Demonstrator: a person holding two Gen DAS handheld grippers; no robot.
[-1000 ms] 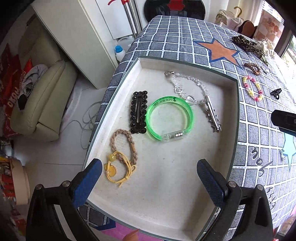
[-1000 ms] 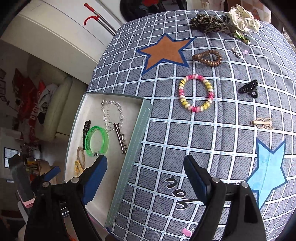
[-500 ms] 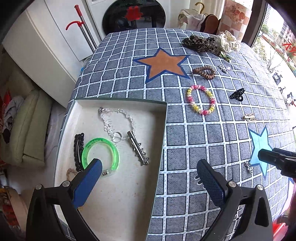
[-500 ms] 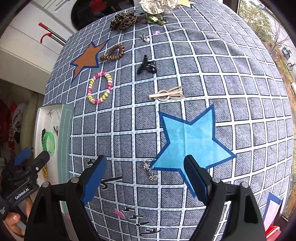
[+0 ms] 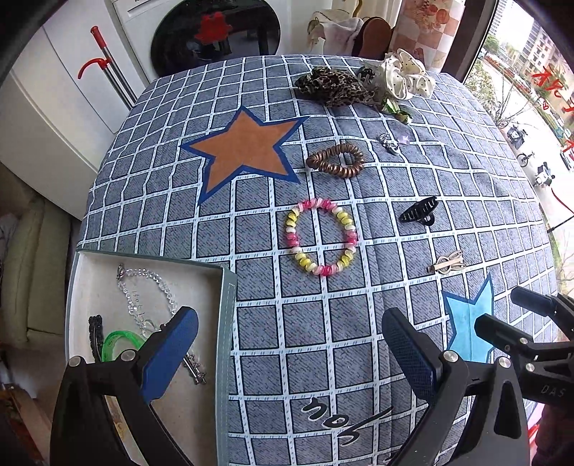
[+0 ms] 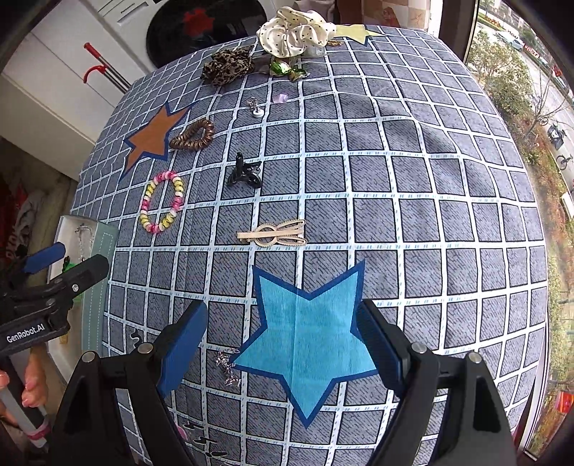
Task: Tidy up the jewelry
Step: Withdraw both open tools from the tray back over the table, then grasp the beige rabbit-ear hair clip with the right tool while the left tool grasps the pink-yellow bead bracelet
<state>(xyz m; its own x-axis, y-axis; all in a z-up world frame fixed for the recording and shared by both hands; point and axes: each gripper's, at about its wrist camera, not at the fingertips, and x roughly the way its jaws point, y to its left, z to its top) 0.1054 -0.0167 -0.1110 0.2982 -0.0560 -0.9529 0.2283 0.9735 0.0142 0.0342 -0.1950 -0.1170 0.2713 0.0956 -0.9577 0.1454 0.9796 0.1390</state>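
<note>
Both grippers hang above the cloth with jaws spread wide and nothing between them: the left gripper (image 5: 288,344) straddles the near wall of the tray (image 5: 226,322), and the right gripper (image 6: 281,338) sits over the blue star (image 6: 305,337). The likeliest next pick for the right one is the small chain (image 6: 226,365), lying just inside its left finger at the star's edge. To do it well, I would centre the jaws over the chain, come straight down until the pads touch the cloth, and close slowly so the links bunch up rather than slide out; pinching cloth with it is the risk. Ahead of the right gripper lie one gold clip (image 6: 274,233), then one black claw clip (image 6: 245,172); ahead and to its left, one beaded bracelet (image 6: 163,201) and one brown coil tie (image 6: 193,135); far ahead, one small charm (image 6: 255,107), one leopard scrunchie (image 6: 227,65) and one cream scrunchie (image 6: 296,31). Eight loose pieces, then. In the tray, under the left gripper's left finger, four show: one crystal bracelet (image 5: 143,290), one green bangle (image 5: 120,340), one black clip (image 5: 95,335), one silver clip (image 5: 193,365).
</note>
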